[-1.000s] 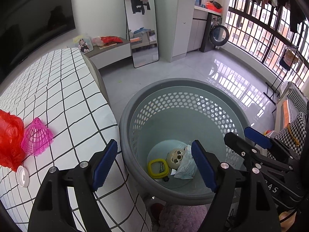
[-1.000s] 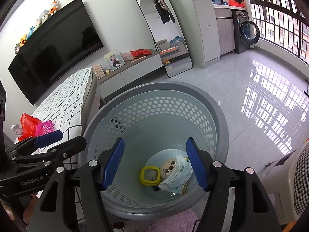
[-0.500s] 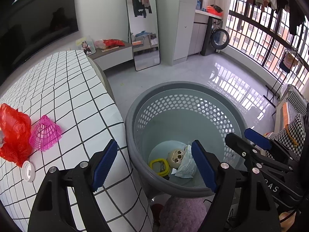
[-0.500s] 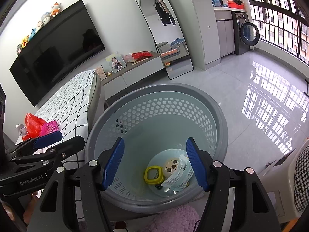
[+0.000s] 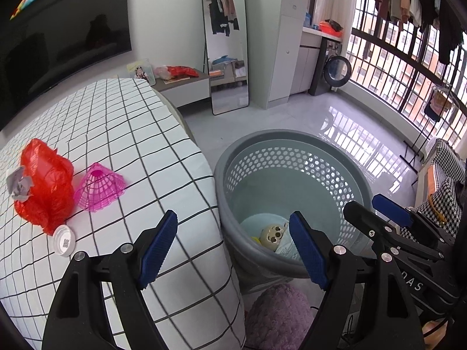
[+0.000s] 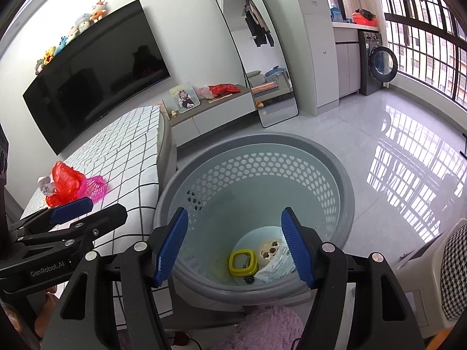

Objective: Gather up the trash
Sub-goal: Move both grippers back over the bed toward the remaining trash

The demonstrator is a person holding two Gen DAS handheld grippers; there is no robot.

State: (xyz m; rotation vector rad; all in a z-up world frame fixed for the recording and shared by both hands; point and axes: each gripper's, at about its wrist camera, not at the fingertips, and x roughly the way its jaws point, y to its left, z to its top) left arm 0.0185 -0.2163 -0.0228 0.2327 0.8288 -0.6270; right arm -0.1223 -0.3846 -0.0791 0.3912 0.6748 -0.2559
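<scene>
A grey perforated basket (image 5: 292, 157) (image 6: 262, 157) stands on the floor beside the bed. In it lie a yellow ring (image 6: 243, 262), a round cartoon-face item (image 6: 270, 250) (image 5: 273, 233) and a white packet (image 6: 277, 268). On the checked bed (image 5: 116, 134) lie a red plastic bag (image 5: 46, 180) (image 6: 64, 183), a pink mesh cone (image 5: 99, 186) (image 6: 95, 189), a white cap (image 5: 64, 240) and crumpled grey paper (image 5: 19, 183). My left gripper (image 5: 233, 248) is open and empty over the bed edge and basket rim. My right gripper (image 6: 233, 248) is open and empty above the basket.
A purple fluffy item (image 5: 280, 315) lies on the floor below the basket. A houndstooth chair (image 5: 446, 180) stands at right. A mirror (image 5: 224, 40), low cabinet (image 5: 181, 87), TV (image 6: 96, 70) and washing machine (image 6: 379, 64) line the far walls.
Both grippers have pulled back and up from the basket. The left view has swung left, so more of the bed with the red bag, pink cone and cap shows.
</scene>
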